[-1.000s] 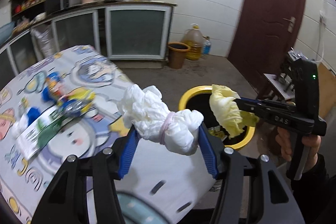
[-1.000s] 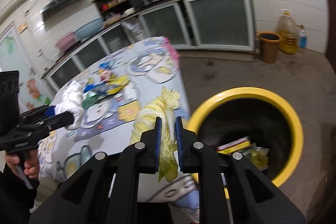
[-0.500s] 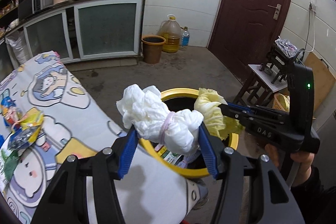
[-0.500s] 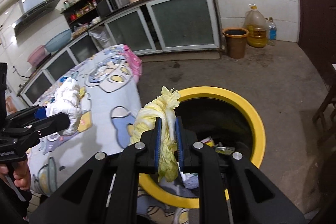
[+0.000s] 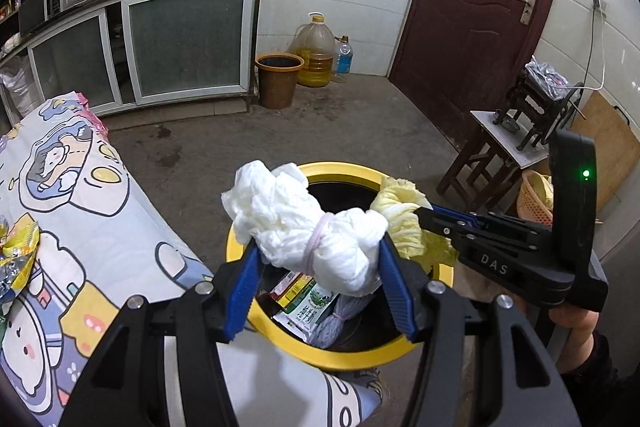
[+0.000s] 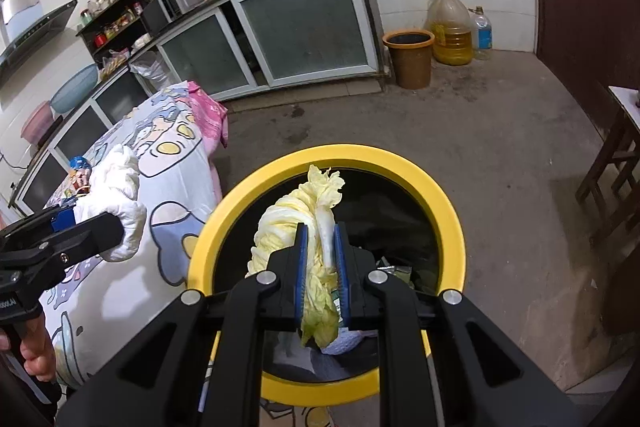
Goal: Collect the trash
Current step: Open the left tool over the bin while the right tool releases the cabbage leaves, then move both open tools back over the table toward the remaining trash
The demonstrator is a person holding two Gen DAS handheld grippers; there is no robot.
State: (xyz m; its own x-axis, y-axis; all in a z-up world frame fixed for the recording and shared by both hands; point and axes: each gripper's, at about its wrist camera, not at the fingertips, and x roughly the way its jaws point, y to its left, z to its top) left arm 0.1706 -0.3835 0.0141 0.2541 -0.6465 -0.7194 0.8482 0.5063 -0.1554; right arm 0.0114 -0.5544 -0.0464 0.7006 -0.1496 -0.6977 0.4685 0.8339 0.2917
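My left gripper is shut on a white tied plastic bag and holds it over the near rim of the yellow-rimmed trash bin. My right gripper is shut on a yellow-green cabbage leaf above the bin's opening. The leaf and right gripper show at the right in the left wrist view. The bag and left gripper show at the left in the right wrist view. The bin holds packets and a tied bag.
A table with a cartoon cloth stands left of the bin, with wrappers on it. A brown bucket, oil jug, cabinets, a door and a wooden stool surround the floor.
Both grippers have swung away from the table toward the bin. The bag and the cabbage leaf now hang over the bin's opening, still gripped.
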